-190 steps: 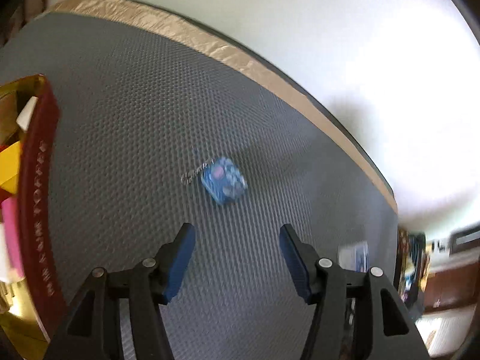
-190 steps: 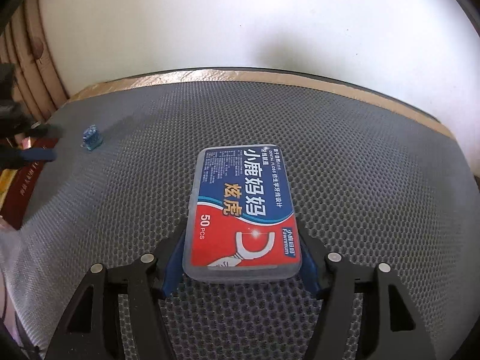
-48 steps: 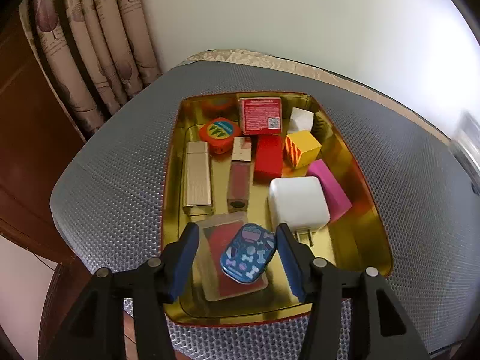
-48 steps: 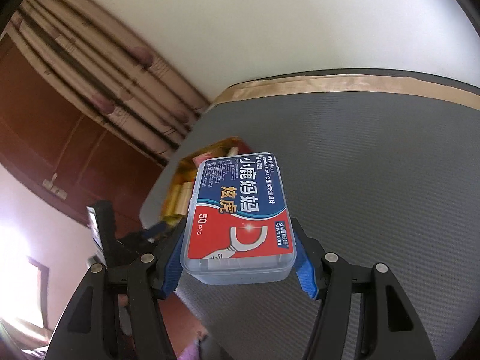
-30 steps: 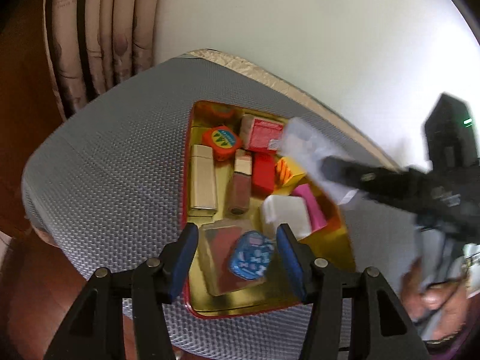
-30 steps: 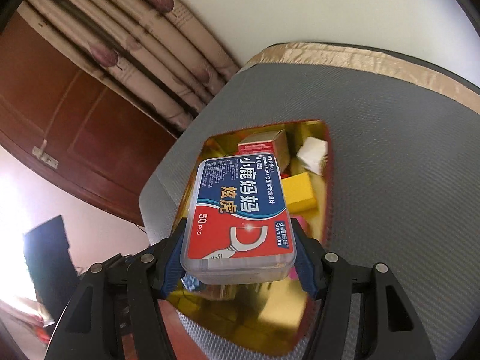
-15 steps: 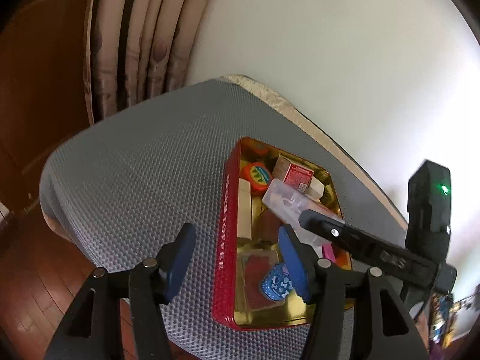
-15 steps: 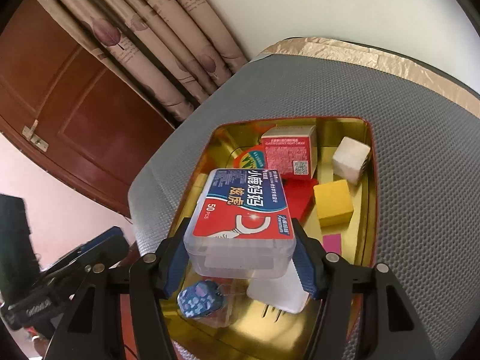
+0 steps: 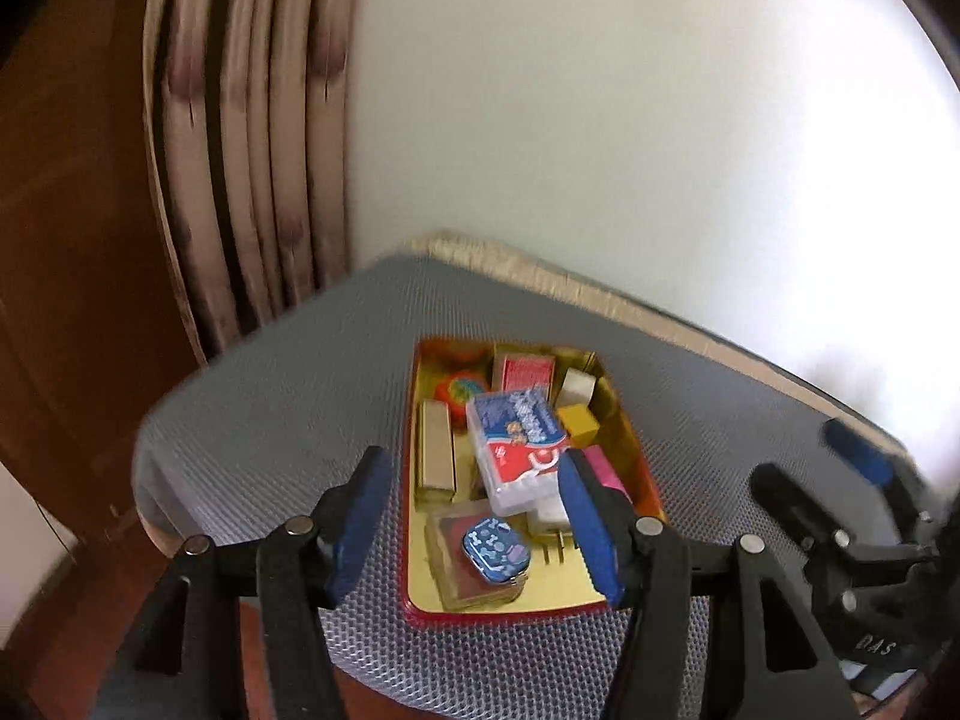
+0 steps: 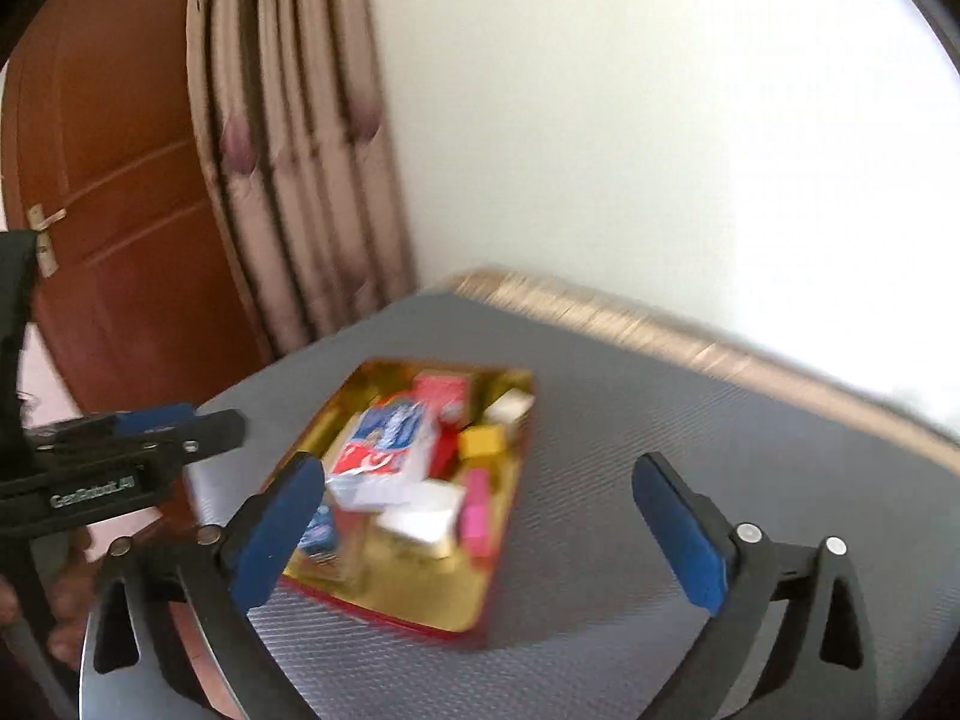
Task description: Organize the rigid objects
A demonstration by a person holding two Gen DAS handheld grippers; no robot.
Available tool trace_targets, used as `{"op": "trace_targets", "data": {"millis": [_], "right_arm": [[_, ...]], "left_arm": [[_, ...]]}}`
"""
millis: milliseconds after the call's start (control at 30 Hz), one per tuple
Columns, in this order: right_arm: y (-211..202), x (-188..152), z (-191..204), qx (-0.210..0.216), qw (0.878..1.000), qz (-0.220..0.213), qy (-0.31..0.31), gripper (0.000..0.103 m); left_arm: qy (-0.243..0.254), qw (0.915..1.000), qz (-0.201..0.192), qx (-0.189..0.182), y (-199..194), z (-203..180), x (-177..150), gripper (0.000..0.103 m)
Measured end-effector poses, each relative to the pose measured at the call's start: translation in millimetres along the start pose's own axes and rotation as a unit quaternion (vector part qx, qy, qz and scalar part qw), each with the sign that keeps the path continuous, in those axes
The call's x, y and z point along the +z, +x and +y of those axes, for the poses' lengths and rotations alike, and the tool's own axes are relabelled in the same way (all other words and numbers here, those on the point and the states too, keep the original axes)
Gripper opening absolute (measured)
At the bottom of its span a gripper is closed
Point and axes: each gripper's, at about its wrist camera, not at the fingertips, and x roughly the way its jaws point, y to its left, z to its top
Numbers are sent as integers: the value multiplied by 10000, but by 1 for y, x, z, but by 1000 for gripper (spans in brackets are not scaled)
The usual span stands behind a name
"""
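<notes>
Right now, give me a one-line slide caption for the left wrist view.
Open left claw above the red-rimmed gold tin, floss pick box lying on top of the items inside.

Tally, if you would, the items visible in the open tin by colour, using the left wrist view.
White: 2 (cube, charger)
Clear: 2 (floss box, flat case)
Red: 1 (carton)
Orange: 1 (round piece)
Yellow: 1 (yellow block)
Pink: 1 (pink block)
Gold: 1 (bar)
Blue: 1 (small tin)
Total: 10 visible; the floss box may hide more.
</notes>
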Motion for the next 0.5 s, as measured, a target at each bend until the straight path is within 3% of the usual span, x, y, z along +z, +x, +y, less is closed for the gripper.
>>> {"op": "trace_targets", "data": {"millis": [100,167,233,333,500], "right_arm": [[-15,-2,-2,-550,9984,-154,-37,103],[-20,-4,-5,-637,9979,-110,47,103],[-22,-3,-9,-560,9982,-15,211,103],[-28,-4,-9,-699,9973,164,172,103],[-51,-5,11,-953,9951,-97,-256,103]], "left_arm": [[211,9989,-395,110,-29,-10,-9,67],[301,9972,-651,200,-46,-15,-16,68],[371,9955,-828,257,-59,-19,-21,76],[424,9957,-794,235,-66,-20,-26,81],[407,9968,-672,176,-69,-21,-27,81]]}}
